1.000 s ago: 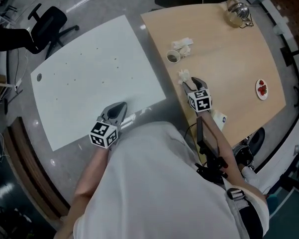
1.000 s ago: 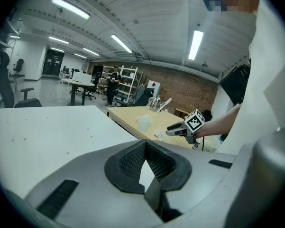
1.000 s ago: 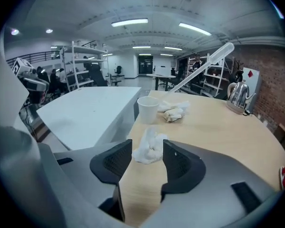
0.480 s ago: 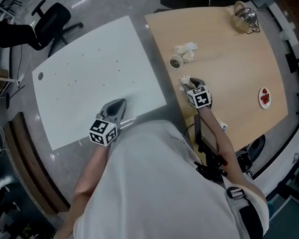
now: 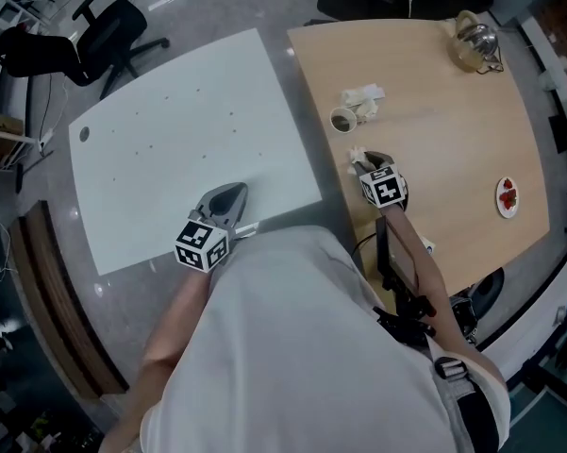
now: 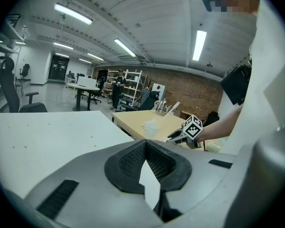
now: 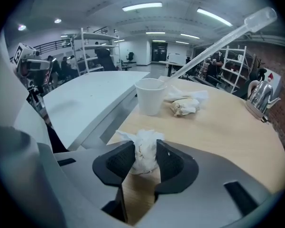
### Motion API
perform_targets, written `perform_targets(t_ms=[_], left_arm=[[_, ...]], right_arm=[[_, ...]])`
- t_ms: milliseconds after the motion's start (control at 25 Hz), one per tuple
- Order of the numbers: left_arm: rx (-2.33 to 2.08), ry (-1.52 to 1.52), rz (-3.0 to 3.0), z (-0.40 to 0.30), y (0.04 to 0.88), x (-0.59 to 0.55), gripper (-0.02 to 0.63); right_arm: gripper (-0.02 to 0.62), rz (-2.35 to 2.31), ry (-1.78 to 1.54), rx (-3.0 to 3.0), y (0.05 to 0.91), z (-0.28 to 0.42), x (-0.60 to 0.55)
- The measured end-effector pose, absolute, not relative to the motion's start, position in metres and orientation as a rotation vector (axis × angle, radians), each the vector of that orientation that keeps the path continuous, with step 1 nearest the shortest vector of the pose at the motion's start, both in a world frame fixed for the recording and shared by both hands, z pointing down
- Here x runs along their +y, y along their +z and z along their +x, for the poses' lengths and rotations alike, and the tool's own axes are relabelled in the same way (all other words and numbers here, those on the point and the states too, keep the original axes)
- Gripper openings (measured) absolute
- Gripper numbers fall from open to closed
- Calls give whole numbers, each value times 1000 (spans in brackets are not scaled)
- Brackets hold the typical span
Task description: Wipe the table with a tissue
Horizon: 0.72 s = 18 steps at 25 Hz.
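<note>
A crumpled white tissue lies on the wooden table near its left edge. My right gripper points down at it; its jaws have just been closing and both pads now press the tissue's sides. From the head camera the tissue shows only as a white tuft at the tip of the right gripper. My left gripper hovers over the near edge of the white table, its jaws shut with nothing in them; only a sliver of white table shows behind the left gripper.
A paper cup with a plastic dropper stands just beyond the tissue, with more crumpled tissues beside it. A glass kettle sits at the far corner and a small plate of red fruit at the right. Office chairs stand beyond the white table.
My right gripper has come down onto the tissue and its jaws have narrowed around it. The left gripper has hardly moved.
</note>
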State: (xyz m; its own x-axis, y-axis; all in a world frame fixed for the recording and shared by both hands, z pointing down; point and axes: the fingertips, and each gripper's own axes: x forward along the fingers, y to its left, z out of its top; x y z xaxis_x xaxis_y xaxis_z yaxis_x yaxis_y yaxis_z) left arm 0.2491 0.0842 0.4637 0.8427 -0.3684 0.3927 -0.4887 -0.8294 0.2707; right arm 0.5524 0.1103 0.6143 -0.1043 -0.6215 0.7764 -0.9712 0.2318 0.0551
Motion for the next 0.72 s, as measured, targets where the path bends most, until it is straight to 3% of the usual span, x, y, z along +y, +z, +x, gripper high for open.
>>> perform_targets(t_ms=[720], left_arm=[[-815, 463, 2527, 171, 477, 120, 5]], right_arm=[[140, 1334, 573, -2133, 560, 416, 98]])
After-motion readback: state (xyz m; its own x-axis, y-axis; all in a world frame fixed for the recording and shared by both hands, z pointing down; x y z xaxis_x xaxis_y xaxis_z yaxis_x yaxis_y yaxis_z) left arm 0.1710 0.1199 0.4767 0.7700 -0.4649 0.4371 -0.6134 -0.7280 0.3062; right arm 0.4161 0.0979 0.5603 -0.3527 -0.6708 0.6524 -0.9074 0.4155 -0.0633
